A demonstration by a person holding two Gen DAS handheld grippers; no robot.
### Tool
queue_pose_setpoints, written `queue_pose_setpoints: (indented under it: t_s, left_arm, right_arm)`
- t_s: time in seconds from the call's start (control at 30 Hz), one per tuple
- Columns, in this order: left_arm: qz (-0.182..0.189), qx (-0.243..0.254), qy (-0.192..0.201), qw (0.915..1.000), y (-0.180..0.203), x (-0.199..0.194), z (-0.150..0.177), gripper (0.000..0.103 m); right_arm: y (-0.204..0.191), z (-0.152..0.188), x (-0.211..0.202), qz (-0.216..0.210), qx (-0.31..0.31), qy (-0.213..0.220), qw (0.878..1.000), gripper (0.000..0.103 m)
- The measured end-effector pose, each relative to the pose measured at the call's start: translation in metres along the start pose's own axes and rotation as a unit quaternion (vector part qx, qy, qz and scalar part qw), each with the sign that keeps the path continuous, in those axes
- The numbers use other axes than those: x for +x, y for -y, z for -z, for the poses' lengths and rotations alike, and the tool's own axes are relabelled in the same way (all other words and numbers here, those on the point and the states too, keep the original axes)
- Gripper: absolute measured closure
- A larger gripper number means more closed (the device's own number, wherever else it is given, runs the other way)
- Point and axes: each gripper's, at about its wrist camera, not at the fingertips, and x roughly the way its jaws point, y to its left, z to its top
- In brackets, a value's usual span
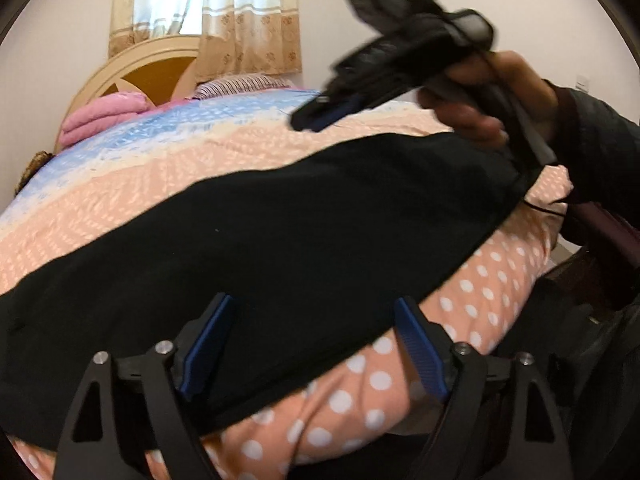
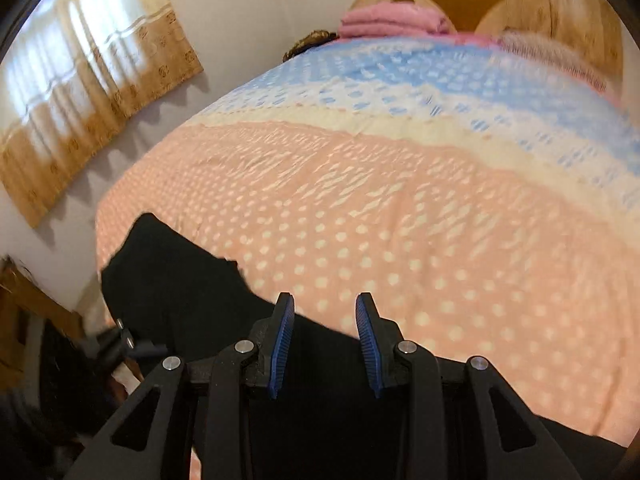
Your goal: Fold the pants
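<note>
Lying stretched in a long band across the near edge of the bed (image 2: pixel 400 208): black pants (image 1: pixel 280 232), seemingly already halved lengthwise. Hovering released over the near cloth, left tongs (image 1: pixel 316 344), gripping nothing. Hanging above the far end, right tongs (image 2: pixel 325 344), parted and empty. Probably calling next for pinching one end and carrying it over the other. Beyond: polka-dot quilt, pink blanket (image 1: pixel 104 116), round headboard (image 1: pixel 160 68), curtained window (image 1: pixel 208 12).

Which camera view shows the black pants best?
The left wrist view is best: the black pants stretch across the bedspread, nearly the full length visible. The right wrist view shows only one dark end of the pants, partly hidden behind the right gripper.
</note>
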Motion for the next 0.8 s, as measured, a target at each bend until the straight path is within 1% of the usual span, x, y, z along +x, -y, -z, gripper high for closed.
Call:
queue_pose_setpoints:
  t_s: [0.07, 0.13, 0.3, 0.4, 0.5, 0.6, 0.7, 0.8]
  left_arm:
    - [0.006, -0.004, 0.000, 1.0000, -0.002, 0.000, 0.000, 0.016]
    - [0.010, -0.003, 0.004, 0.9999, -0.001, -0.001, 0.002, 0.015]
    - [0.002, 0.019, 0.016, 0.9997, 0.006, -0.002, 0.008, 0.013]
    - [0.002, 0.026, 0.021, 0.9994, 0.008, -0.004, 0.010, 0.013]
    - [0.011, 0.018, 0.030, 0.9993, 0.002, -0.003, 0.007, 0.013]
    - [0.016, 0.013, 0.036, 0.9992, 0.001, -0.004, 0.009, 0.013]
    - [0.012, 0.015, 0.035, 0.9992, 0.002, -0.003, 0.008, 0.013]
    - [0.009, 0.017, 0.035, 0.9992, 0.003, -0.003, 0.008, 0.013]
  right_arm:
    - [0.000, -0.008, 0.011, -0.035, 0.019, -0.011, 0.999, 0.069]
    - [-0.006, -0.011, 0.021, -0.053, 0.027, -0.019, 0.998, 0.069]
    - [-0.022, -0.008, 0.047, -0.102, 0.033, -0.073, 0.992, 0.069]
    - [-0.039, 0.003, 0.047, -0.120, -0.003, -0.086, 0.989, 0.069]
    - [-0.056, 0.020, 0.037, -0.139, -0.047, -0.092, 0.985, 0.069]
    - [-0.064, 0.031, 0.031, -0.150, -0.074, -0.094, 0.981, 0.069]
    - [-0.069, 0.038, 0.032, -0.157, -0.088, -0.100, 0.979, 0.069]
    - [-0.067, 0.037, 0.035, -0.160, -0.079, -0.104, 0.978, 0.069]
